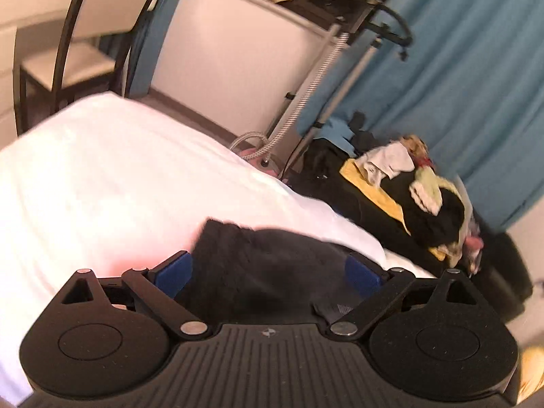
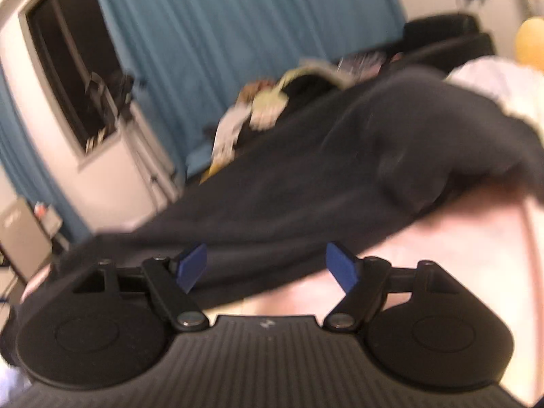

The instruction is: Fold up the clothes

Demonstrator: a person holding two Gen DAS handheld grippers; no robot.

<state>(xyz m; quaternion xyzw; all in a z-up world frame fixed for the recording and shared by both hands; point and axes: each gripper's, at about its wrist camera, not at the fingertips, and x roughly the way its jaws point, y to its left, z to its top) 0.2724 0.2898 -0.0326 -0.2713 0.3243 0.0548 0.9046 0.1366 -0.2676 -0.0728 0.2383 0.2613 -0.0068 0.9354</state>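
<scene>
A black garment [image 1: 265, 265] lies on the white bed [image 1: 112, 176]. In the left wrist view it bunches between the wide-apart blue fingers [image 1: 171, 277] of my left gripper [image 1: 268, 273], which is open around it. In the right wrist view the same garment [image 2: 323, 170] spreads across the bed [image 2: 459, 238], blurred by motion. My right gripper [image 2: 267, 267] is open, its blue fingers [image 2: 192, 267] over the garment's near edge; I cannot tell whether they touch it.
A pile of mixed clothes [image 1: 418, 197] lies at the bed's far side, also in the right wrist view [image 2: 272, 105]. Blue curtains [image 1: 459, 68], a garment steamer stand [image 1: 319, 78] and a chair [image 1: 74, 57] stand beyond the bed.
</scene>
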